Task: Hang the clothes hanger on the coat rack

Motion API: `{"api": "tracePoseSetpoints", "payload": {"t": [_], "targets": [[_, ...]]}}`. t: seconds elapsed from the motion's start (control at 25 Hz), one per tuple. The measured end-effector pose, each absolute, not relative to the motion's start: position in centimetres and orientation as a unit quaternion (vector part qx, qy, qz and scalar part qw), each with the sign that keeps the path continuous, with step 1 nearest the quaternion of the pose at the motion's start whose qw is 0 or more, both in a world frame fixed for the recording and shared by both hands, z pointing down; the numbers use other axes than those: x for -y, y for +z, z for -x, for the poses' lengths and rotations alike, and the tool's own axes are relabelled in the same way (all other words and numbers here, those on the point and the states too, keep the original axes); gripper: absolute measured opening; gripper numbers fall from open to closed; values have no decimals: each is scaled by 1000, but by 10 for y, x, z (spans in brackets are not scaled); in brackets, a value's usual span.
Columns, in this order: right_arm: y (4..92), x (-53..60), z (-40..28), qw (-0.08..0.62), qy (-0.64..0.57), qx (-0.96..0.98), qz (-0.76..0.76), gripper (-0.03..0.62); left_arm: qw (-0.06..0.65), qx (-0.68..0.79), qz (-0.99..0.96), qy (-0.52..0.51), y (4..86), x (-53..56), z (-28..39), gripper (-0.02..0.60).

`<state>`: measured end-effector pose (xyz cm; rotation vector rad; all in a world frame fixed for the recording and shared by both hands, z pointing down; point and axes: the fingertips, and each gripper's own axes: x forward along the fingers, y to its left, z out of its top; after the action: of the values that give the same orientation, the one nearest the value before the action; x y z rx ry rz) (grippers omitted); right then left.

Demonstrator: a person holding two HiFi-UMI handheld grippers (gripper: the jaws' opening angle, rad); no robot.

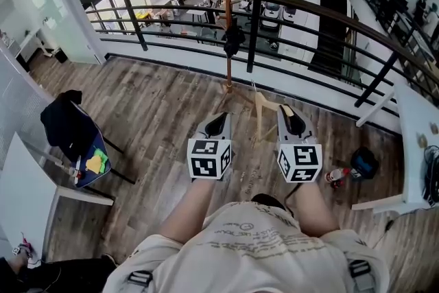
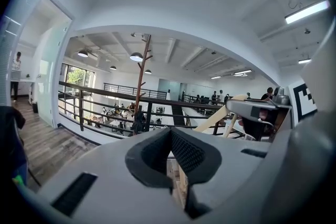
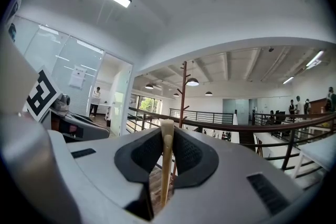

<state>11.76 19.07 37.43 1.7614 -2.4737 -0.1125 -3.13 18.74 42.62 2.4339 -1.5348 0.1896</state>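
Note:
A pale wooden clothes hanger hangs between my two grippers above the wood floor. My right gripper is shut on it; in the right gripper view its wood stands pinched between the dark pads. My left gripper is shut with nothing in it, just left of the hanger, whose arm shows to its right. The coat rack is a thin brown pole with pegs, standing ahead by the railing. A dark item hangs on it. It rises ahead in both gripper views.
A curved dark railing runs behind the rack, with a drop to a lower floor beyond. A chair with a dark jacket stands at the left by a white desk. A white table, a dark bag and a bottle are on the right.

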Motion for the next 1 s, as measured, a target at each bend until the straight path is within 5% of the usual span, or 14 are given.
{"api": "tracePoseSetpoints", "payload": {"t": [1.0], "targets": [[396, -67, -70, 40, -27, 830, -556, 51, 126, 551, -821, 81, 445, -82, 89, 3]]}}
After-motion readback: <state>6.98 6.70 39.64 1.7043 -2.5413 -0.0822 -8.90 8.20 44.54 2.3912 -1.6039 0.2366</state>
